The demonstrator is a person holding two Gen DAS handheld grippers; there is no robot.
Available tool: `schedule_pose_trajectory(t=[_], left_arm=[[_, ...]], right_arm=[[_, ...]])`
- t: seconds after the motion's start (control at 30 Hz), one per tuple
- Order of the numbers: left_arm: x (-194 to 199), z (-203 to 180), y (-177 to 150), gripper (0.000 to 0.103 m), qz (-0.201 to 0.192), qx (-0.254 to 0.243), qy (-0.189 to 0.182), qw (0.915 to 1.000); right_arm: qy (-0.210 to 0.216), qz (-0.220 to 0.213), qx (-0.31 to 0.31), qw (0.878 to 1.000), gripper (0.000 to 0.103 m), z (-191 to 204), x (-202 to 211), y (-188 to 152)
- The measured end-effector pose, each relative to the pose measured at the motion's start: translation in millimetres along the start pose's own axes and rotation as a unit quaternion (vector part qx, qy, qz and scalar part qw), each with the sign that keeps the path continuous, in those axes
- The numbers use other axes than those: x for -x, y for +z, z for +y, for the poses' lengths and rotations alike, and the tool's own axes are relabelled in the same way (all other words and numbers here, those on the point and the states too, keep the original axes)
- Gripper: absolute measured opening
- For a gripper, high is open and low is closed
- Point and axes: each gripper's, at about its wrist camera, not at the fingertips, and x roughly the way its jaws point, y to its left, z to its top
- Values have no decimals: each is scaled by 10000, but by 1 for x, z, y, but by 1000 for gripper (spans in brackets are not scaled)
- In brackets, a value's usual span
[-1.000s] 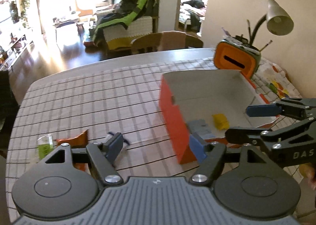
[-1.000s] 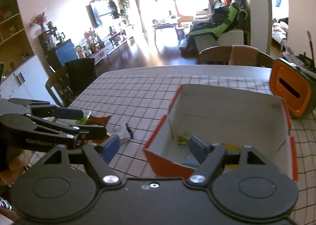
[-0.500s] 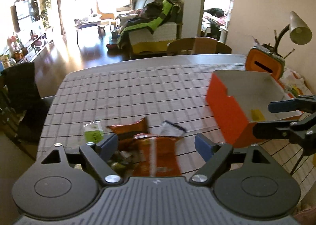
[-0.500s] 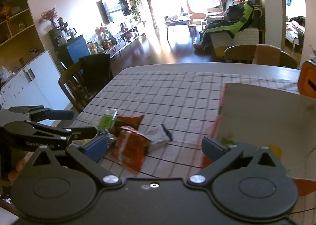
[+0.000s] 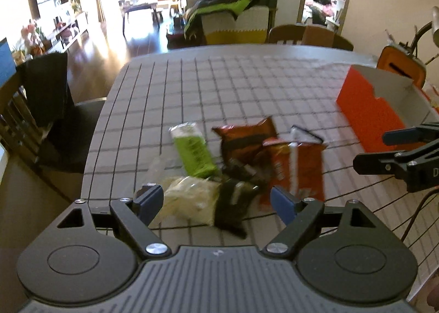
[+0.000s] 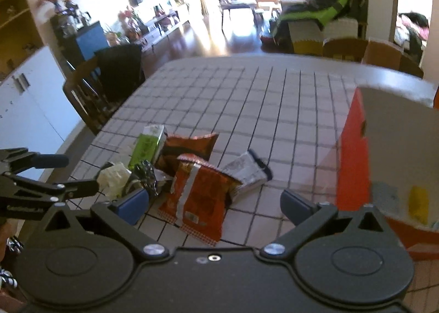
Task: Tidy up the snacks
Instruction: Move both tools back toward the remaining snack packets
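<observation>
A pile of snack packets lies on the checked tablecloth: a green packet [image 5: 192, 148], a brown-orange bag [image 5: 245, 134], a red-orange bag [image 5: 295, 167], a silver packet [image 5: 304, 133], a pale clear bag [image 5: 189, 197] and a dark wrapper [image 5: 234, 203]. My left gripper [image 5: 216, 200] is open and empty just above the pale bag and dark wrapper. My right gripper [image 6: 215, 202] is open and empty over the red-orange bag [image 6: 197, 195]. The orange box [image 6: 354, 154] stands to the right with a yellow item [image 6: 418, 203] inside.
The orange box [image 5: 367, 110] sits at the table's right side, with an orange holder [image 5: 400, 68] and a lamp behind it. Chairs stand at the left [image 5: 49, 110] and far edge [image 5: 307, 36]. The table's near-left edge is close to the pile.
Both grippers have swung left from the orange box to the snack pile and come closer to it. Both stay open and empty.
</observation>
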Motion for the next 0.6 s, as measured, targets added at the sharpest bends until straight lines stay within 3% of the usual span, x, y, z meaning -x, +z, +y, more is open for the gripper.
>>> schedule_pose_trajectory(t=[0.4,0.6], left_arm=[[-47,33,-5,85,375,-774,-189,9961],[-69,45,7,85,719,-694,-492,9938]], right_arm=[[-659,324,-400,9965,101,25,-59,2],[-826,458,-572,9939,99,33,-78,3]])
